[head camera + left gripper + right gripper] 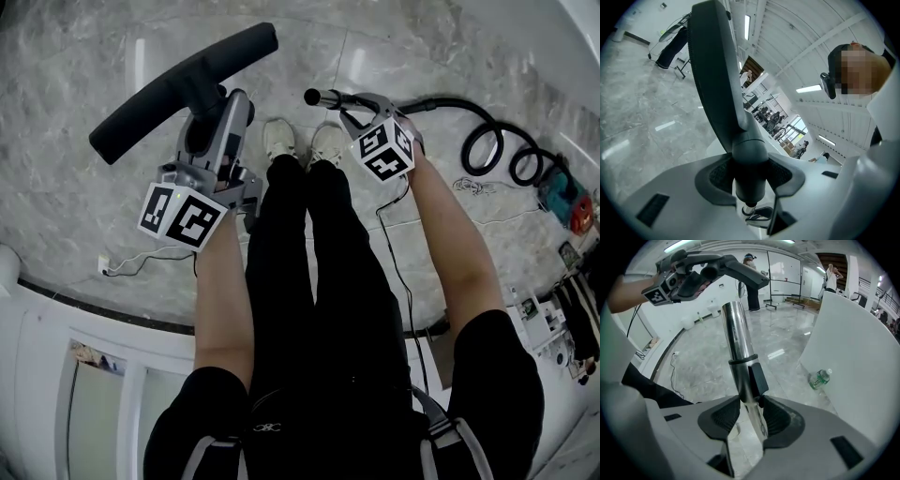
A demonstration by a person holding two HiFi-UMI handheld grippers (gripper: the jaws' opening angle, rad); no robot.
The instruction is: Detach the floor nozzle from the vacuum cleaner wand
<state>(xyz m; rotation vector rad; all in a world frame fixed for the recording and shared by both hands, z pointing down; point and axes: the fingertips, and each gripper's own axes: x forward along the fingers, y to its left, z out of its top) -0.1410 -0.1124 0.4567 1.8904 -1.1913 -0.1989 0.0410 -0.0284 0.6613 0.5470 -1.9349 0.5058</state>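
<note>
The black floor nozzle (183, 84) is held up off the marble floor, and my left gripper (214, 111) is shut on its round neck. In the left gripper view that neck (749, 154) sits between the pads of the left gripper (750, 176), with the long black head rising beyond. My right gripper (352, 105) is shut on the chrome wand (328, 97), whose open end points left, apart from the nozzle. In the right gripper view the wand (738, 338) and its dark collar stand between the jaws of the right gripper (749, 416). The nozzle (736, 268) hangs clear above the tube's end.
A black hose (487, 141) loops over the floor at the right toward a teal item (562, 202). A white cable (141, 262) lies at the left. The person's shoes (300, 141) stand between the grippers. A green bottle (819, 378) lies by a white panel (853, 357).
</note>
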